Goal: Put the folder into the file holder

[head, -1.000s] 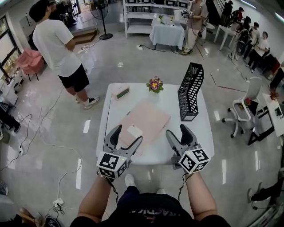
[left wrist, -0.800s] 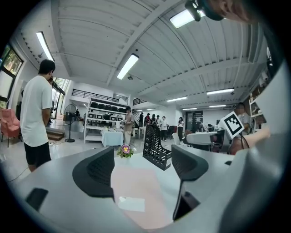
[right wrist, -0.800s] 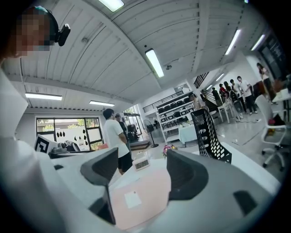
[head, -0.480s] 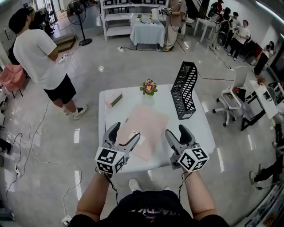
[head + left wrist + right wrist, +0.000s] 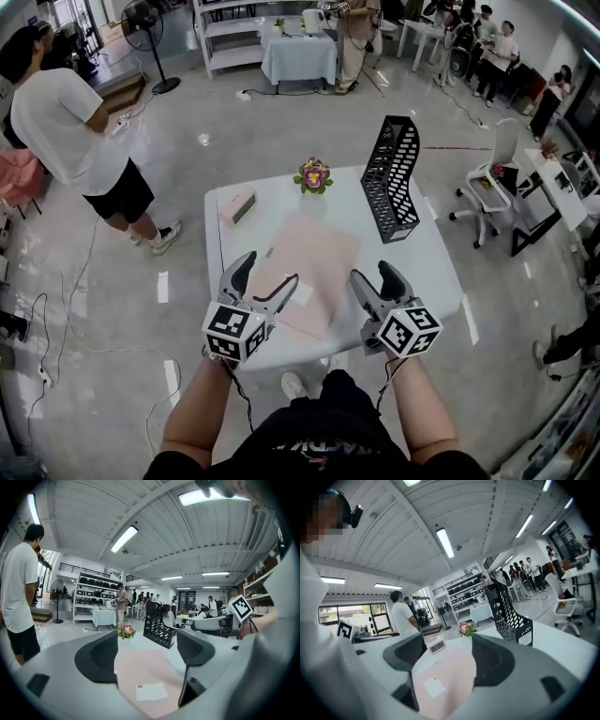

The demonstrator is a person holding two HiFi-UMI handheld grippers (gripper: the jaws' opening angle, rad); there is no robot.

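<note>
File holder [image 5: 389, 178]: upright, we see nothing inside.
Folder [image 5: 305, 272]: flat on table [image 5: 427, 267].
Our left gripper [image 5: 265, 283], right gripper [image 5: 373, 277]: jaws apart, empty.

Pink folder [image 5: 307, 268] flat on table, black file holder [image 5: 390, 178] upright — apart

Pale pink folder [image 5: 305, 262] bearing white label [image 5: 302, 292], black lattice-patterned file holder [image 5: 389, 178], white surface [image 5: 412, 267], purple-and-yellow flowers [image 5: 313, 174].
</note>
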